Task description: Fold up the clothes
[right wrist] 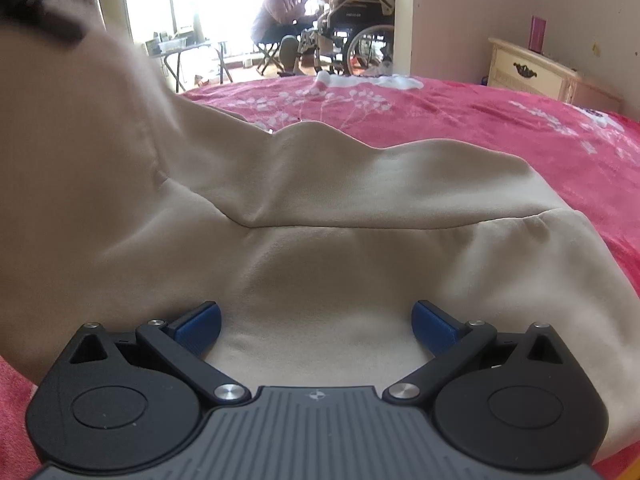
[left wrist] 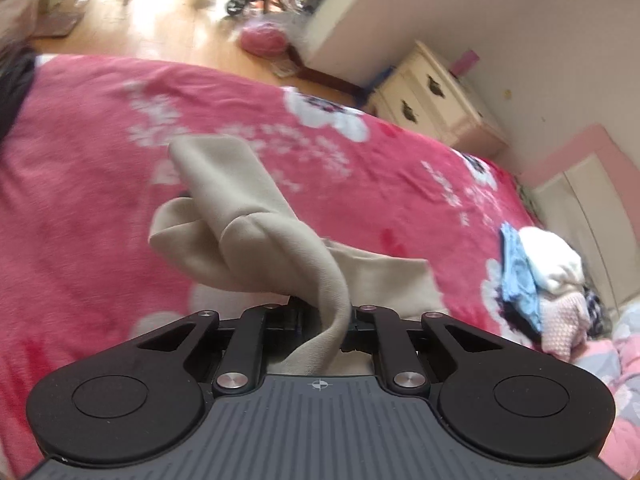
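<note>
A beige garment (left wrist: 240, 216) lies on a pink flowered blanket (left wrist: 80, 200). In the left wrist view my left gripper (left wrist: 326, 320) is shut on a fold of the beige cloth, which hangs lifted above the bed and drapes back over the fingers. In the right wrist view the same beige garment (right wrist: 320, 208) spreads wide over the pink blanket (right wrist: 500, 128), its left part raised up. My right gripper (right wrist: 316, 324) stands open just over the cloth, blue pads (right wrist: 200, 322) far apart, nothing pinched between them.
A heap of mixed clothes (left wrist: 552, 280) sits at the bed's right edge. A cream nightstand (left wrist: 436, 104) stands by the wall. Beyond the bed a person (right wrist: 280, 12) sits next to a wheelchair (right wrist: 360, 44) on a wooden floor (left wrist: 160, 28).
</note>
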